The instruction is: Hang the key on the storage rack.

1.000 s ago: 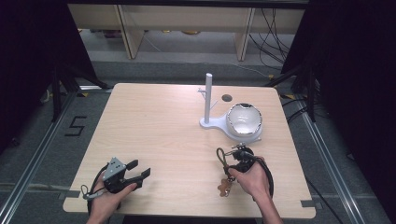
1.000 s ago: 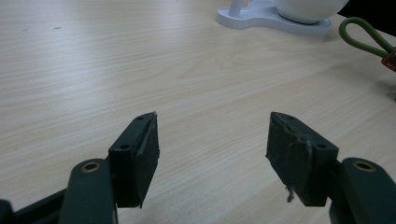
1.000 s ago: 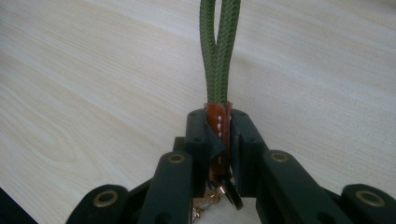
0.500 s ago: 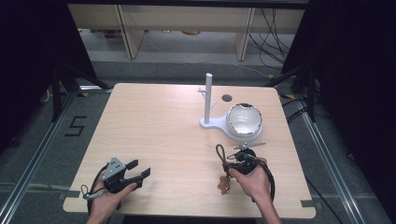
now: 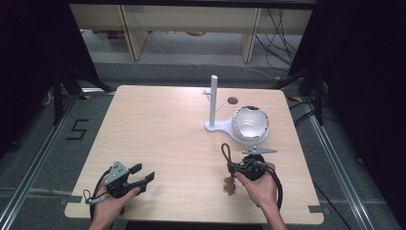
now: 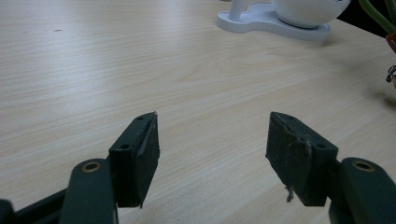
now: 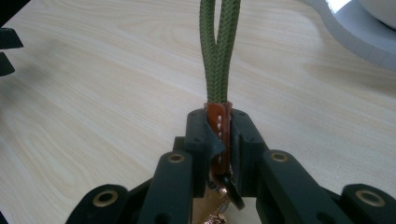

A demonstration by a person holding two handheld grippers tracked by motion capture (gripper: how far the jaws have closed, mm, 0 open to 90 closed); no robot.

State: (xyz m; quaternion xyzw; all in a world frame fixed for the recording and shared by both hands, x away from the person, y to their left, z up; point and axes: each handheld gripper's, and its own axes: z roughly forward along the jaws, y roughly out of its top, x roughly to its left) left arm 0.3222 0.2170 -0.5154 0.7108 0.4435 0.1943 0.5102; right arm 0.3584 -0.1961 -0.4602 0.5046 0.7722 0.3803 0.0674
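We hold the right gripper (image 5: pixel 238 167) clamped on a keychain (image 5: pixel 226 158): in the right gripper view its jaws press together on the brown leather tab (image 7: pixel 218 125), and the green cord loop (image 7: pixel 218 46) rises straight ahead of the pads. In the high view the loop reaches out past the jaw tips, while a small brown charm (image 5: pixel 230 186) hangs or lies just beside the gripper, nearer to us. Ahead of this gripper stands a white stand (image 5: pixel 213 103) with a bowl (image 5: pixel 250 122) on its base, near but not touching.

Our left gripper (image 5: pixel 140 176) rests low over the table (image 5: pixel 158 124), jaws apart with only bare wood between the pads (image 6: pixel 140 154). The keychain lies well off to its right.
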